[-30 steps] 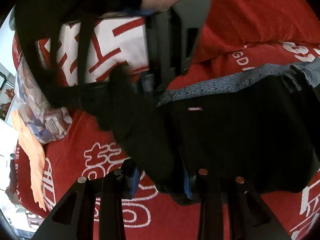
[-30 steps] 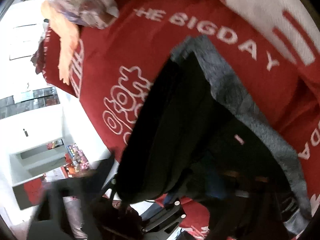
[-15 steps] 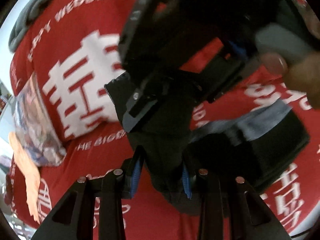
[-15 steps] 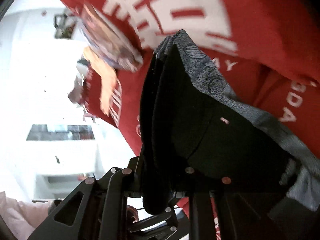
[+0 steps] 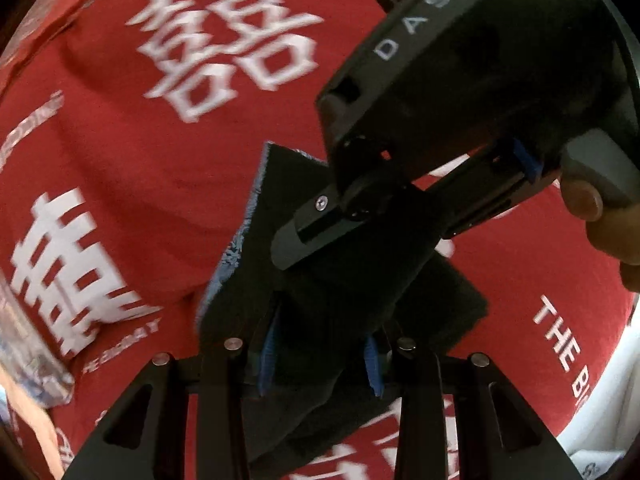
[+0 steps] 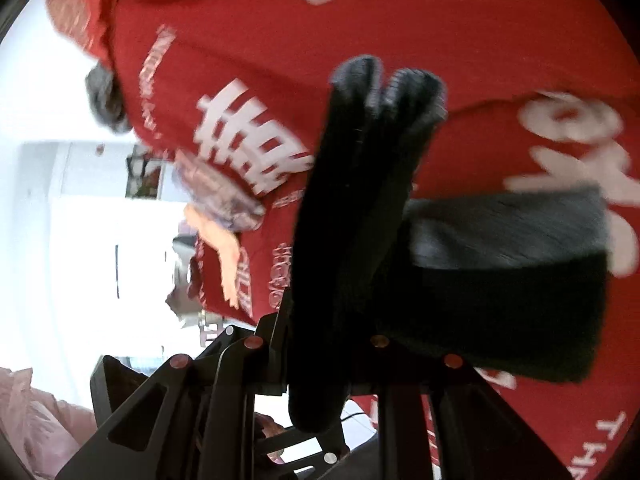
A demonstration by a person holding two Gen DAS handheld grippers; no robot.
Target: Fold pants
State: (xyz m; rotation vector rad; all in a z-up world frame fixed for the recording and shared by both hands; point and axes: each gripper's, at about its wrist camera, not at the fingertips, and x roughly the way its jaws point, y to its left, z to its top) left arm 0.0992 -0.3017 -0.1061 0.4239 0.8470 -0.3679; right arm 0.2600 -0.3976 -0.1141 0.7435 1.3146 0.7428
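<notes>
Left gripper (image 5: 320,356) clamped tight on black fabric, right gripper (image 6: 316,364) pinching it too, a fingertip (image 5: 580,200) on its trigger.

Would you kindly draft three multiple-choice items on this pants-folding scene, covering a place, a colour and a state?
1. In the left wrist view, where is the right gripper?
A. above the pants
B. under the bedspread
C. out of view

2. What colour is the bedspread?
A. blue
B. red with white lettering
C. green

3. What is the left gripper doing?
A. hanging open
B. shut on the pants
C. holding a hanger

Answers:
1 A, it overlaps the fabric's upper part.
2 B, red cloth fills both views.
3 B, black fabric sits between its blue pads.
</notes>
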